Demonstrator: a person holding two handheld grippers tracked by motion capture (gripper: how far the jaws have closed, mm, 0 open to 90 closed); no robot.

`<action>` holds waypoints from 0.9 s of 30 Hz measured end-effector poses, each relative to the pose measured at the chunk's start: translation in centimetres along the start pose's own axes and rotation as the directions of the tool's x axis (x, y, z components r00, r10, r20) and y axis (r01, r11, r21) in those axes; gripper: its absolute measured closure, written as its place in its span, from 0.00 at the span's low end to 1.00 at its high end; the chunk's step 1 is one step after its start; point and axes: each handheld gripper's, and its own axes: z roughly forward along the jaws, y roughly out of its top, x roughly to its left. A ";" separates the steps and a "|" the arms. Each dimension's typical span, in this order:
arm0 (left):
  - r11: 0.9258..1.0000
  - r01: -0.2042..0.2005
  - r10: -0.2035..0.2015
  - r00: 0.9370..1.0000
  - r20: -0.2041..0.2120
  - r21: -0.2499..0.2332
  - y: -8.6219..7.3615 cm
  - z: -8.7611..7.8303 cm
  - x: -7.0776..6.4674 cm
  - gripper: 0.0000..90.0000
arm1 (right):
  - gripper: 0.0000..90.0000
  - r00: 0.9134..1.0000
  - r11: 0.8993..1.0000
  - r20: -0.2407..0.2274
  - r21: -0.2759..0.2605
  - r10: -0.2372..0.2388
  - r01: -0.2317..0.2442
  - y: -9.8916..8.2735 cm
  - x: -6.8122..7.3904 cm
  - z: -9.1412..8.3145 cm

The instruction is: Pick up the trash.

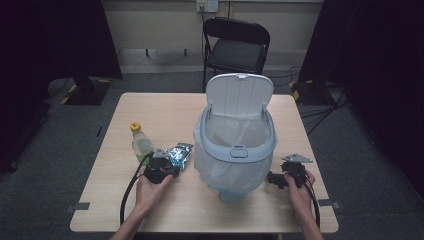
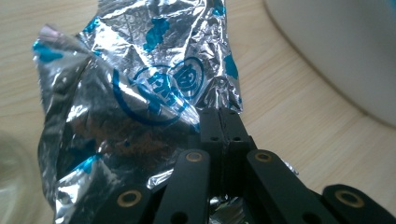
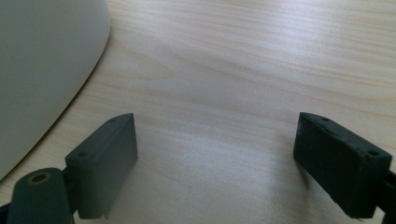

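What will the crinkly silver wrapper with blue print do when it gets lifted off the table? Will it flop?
The crumpled silver foil wrapper will probably sag and rustle, since it is thin and creased all over. It looks light and empty, so it should lift easily. The left gripper pinches only one edge, so the shiny foil might slip out.

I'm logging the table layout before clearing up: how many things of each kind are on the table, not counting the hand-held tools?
Crumpled silver-and-blue foil wrapper: 1
Clear plastic bottle with yellow cap: 1
Pale blue-grey plastic bin with open lid and liner bag: 1
Total: 3
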 end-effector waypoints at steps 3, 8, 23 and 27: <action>0.999 0.025 -0.024 0.999 0.036 -0.037 0.1 -0.1 0.2 1.00 | 0.14 1.000 1.000 -0.002 0.001 0.000 0.000 0.0 0.0 0.0; 0.994 0.056 -0.051 0.997 0.058 -0.090 0.3 -0.9 0.4 1.00 | 0.14 1.000 1.000 -0.002 0.001 -0.001 0.001 0.0 0.0 0.0; 0.960 0.062 -0.035 0.994 0.100 -0.271 1.3 -5.3 1.2 1.00 | 0.13 1.000 1.000 -0.001 0.002 -0.001 0.001 0.0 0.0 0.0; 0.953 0.064 -0.034 0.994 0.108 -0.296 1.4 -5.7 1.3 1.00 | 0.13 1.000 1.000 -0.001 0.002 0.000 0.000 0.0 0.0 0.0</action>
